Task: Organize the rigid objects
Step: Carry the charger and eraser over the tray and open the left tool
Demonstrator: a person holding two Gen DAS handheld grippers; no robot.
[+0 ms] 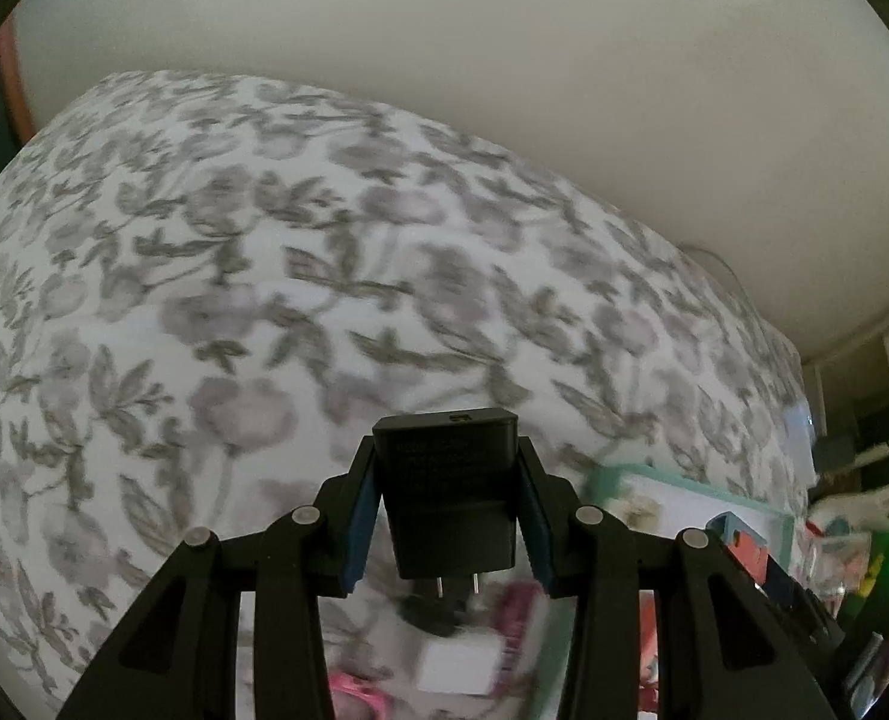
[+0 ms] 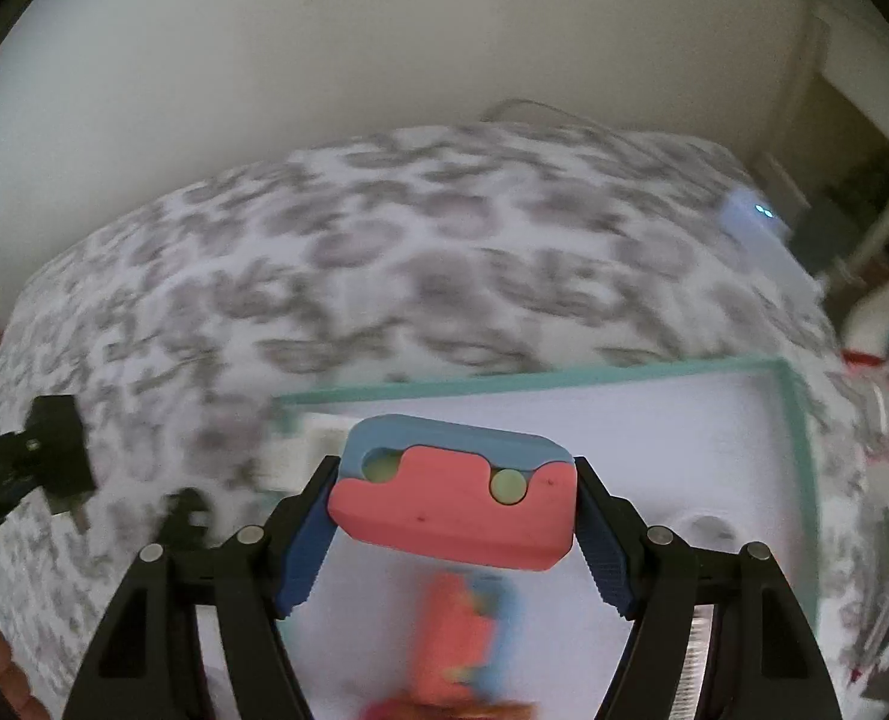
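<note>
Floral grey-and-white bedding (image 1: 252,276) fills most of both views, running up to a plain pale wall (image 1: 504,90) at the top of the frame, with wide unoccupied cloth across the left and centre. At the lower right of the left wrist view a teal-rimmed white tray (image 1: 708,489) sits on the bedding, and clutter crowds the far right edge (too blurred to name). The left hand-held gripper (image 1: 447,498) is clamped on a black plug adapter (image 1: 447,480), held at centre frame between the blue pads with its two metal prongs pointing toward the bottom of the frame; fine print on its face is too small to read. In the right wrist view the tray's teal rim (image 2: 801,450) crosses mid-frame and drops down the right side, leaving open white floor inside. The right hand-held gripper (image 2: 453,510) is clamped on a pink-and-blue block (image 2: 450,510) with two pale green discs, over the tray; a blurred pink-and-blue thing (image 2: 462,636) lies below it.
</note>
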